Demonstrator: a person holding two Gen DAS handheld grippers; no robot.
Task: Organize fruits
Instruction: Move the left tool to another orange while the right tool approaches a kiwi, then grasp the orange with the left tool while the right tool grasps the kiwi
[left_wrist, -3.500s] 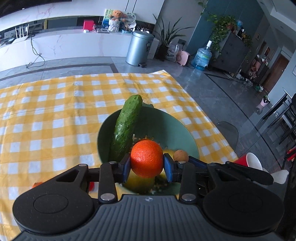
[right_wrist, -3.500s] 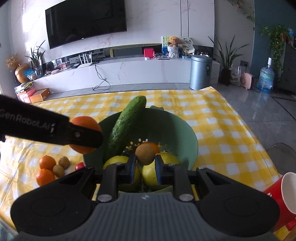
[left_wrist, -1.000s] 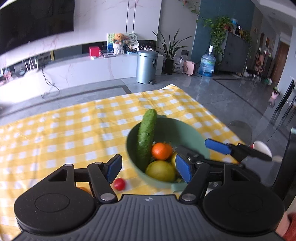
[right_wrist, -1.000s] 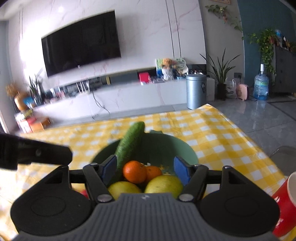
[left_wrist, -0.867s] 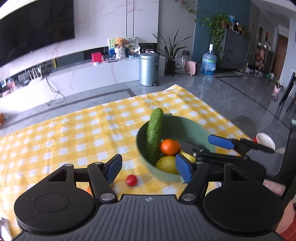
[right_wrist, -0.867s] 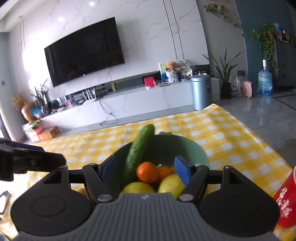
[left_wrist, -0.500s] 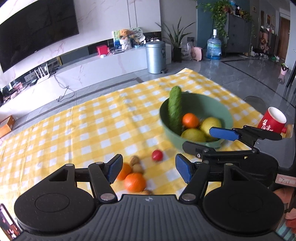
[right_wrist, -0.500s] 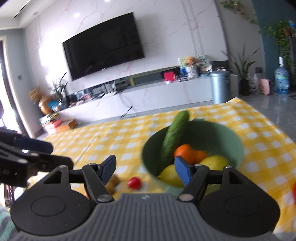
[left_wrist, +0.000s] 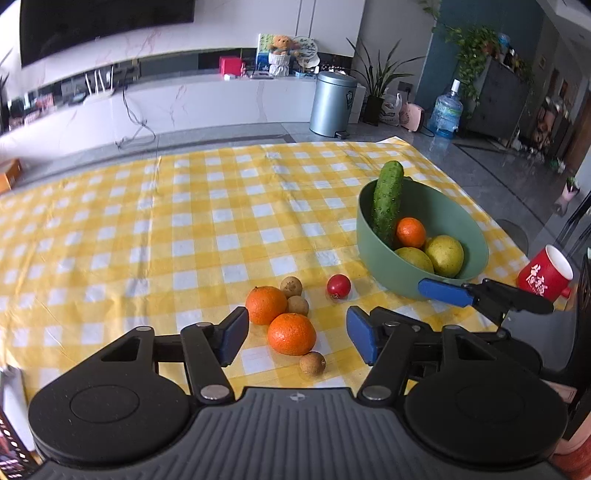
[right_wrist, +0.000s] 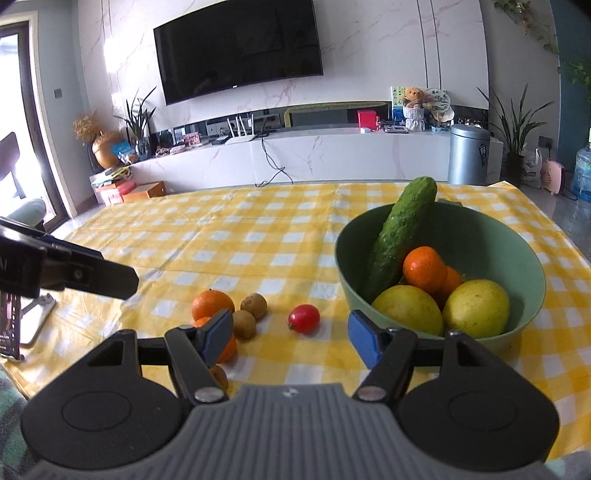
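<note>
Left gripper (left_wrist: 296, 335) at lower centre of its own view, jaws spread wide, holding nothing, blue pads (left_wrist: 233, 335) flanking 2 loose oranges on the yellow-and-white checked tablecloth (left_wrist: 184, 221). Nearer orange (left_wrist: 291, 333) just above centre-bottom between the pads; second orange (left_wrist: 266, 304) touching it up and to the left. 3 small brown longans close by: 1 (left_wrist: 291, 285) and another (left_wrist: 298, 305) beside the upper orange, a third (left_wrist: 312, 363) just below the nearer orange. Red cherry tomato (left_wrist: 338, 285) alone, right of the longans, between them and the bowl.

Green bowl (left_wrist: 373, 254) at right of centre, holding a cucumber (left_wrist: 388, 203) leaning on the far rim with its tip sticking out, 1 orange (left_wrist: 410, 232) and 2 yellow-green citrus fruits (left_wrist: 444, 255). Red mug (left_wrist: 546, 273) at the right edge, beyond the bowl.

Right gripper (right_wrist: 290, 336) at lower centre of its own view, jaws likewise wide apart and empty; cherry tomato (right_wrist: 304, 318) just above the gap, bowl (right_wrist: 532, 258) to the right. Same gripper seen in the left view as a blue-tipped finger (left_wrist: 445, 292) in front of the bowl.
</note>
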